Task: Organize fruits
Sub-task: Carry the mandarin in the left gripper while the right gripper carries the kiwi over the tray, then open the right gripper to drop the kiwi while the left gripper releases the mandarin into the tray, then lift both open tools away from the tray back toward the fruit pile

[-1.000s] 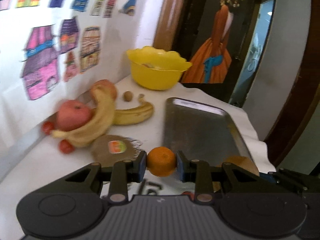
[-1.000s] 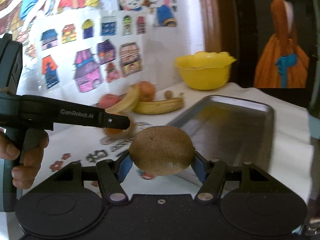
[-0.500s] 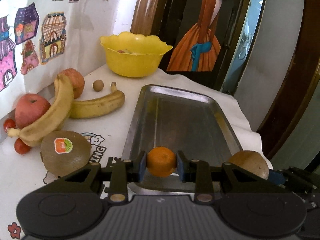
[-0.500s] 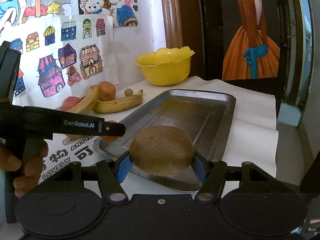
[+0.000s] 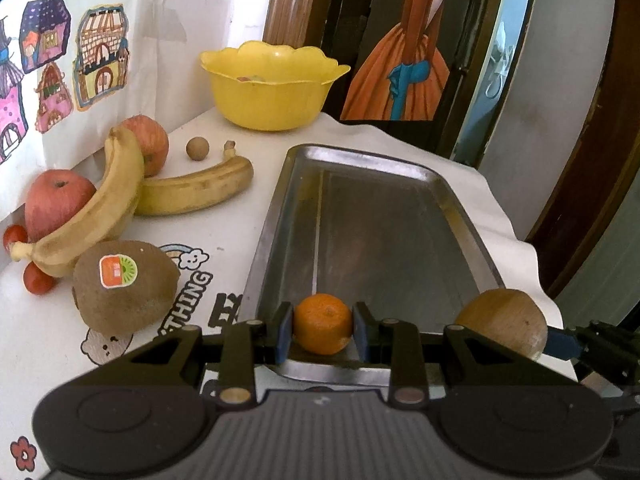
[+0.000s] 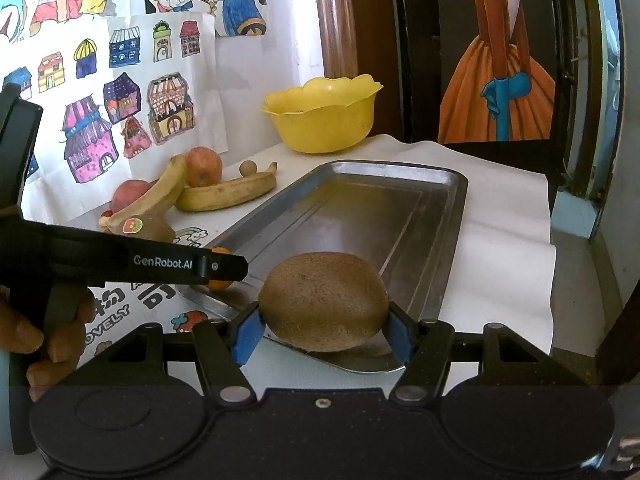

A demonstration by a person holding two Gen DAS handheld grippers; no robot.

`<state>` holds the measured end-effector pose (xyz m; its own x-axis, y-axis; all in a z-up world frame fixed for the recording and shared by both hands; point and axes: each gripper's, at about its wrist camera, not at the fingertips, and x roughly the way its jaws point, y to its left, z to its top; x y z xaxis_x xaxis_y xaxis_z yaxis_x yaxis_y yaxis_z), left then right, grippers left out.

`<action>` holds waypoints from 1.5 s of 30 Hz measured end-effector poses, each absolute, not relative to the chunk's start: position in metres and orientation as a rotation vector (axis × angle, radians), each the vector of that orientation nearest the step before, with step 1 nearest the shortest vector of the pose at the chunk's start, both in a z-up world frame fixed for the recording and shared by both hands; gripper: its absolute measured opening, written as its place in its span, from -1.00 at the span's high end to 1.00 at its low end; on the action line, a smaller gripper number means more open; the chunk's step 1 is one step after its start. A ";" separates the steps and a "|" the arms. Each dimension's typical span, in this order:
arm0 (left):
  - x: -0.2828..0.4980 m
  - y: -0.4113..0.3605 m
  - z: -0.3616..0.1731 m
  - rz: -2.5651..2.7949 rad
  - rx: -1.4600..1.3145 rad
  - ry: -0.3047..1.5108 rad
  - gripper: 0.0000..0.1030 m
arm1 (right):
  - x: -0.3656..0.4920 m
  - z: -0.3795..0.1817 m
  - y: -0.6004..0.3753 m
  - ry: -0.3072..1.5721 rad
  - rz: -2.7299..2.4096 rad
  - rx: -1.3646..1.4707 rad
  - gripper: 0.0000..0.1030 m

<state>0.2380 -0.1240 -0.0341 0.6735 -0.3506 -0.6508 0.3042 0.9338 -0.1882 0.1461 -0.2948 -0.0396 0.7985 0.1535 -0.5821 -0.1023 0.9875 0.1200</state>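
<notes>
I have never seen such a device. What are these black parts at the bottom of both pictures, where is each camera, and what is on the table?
There is no robot: a person holds two hand grippers, each with a camera looking along its two fingers. The left gripper holds a small orange. The right gripper holds a kiwi. Both hover at the near end of a metal tray. On the table lie another kiwi with a sticker, two bananas, two apples and a yellow bowl.
</notes>
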 end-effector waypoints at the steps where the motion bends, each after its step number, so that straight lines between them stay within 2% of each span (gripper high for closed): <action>1: 0.239 -0.124 -0.035 -0.368 -0.065 0.750 0.33 | 0.146 -0.040 -0.295 0.635 0.134 0.083 -0.27; 22: 0.241 -0.125 -0.038 -0.373 -0.078 0.760 0.30 | 0.151 -0.042 -0.297 0.659 0.113 0.096 -0.29; 28: 0.239 -0.124 -0.035 -0.380 -0.094 0.755 -0.07 | 0.149 -0.041 -0.297 0.645 0.109 0.101 -0.33; 33: 0.231 -0.120 -0.027 -0.377 -0.107 0.731 -0.37 | 0.141 -0.036 -0.301 0.620 0.111 0.119 -0.49; 35: 0.224 -0.115 -0.021 -0.357 -0.119 0.713 -0.65 | 0.135 -0.031 -0.302 0.605 0.112 0.126 -0.54; 40: 0.201 -0.093 -0.001 -0.320 -0.164 0.664 -0.81 | 0.111 -0.008 -0.299 0.546 0.115 0.130 -0.71; 45: 0.164 -0.067 0.030 -0.292 -0.182 0.580 -0.97 | 0.074 0.024 -0.291 0.466 0.122 0.122 -0.96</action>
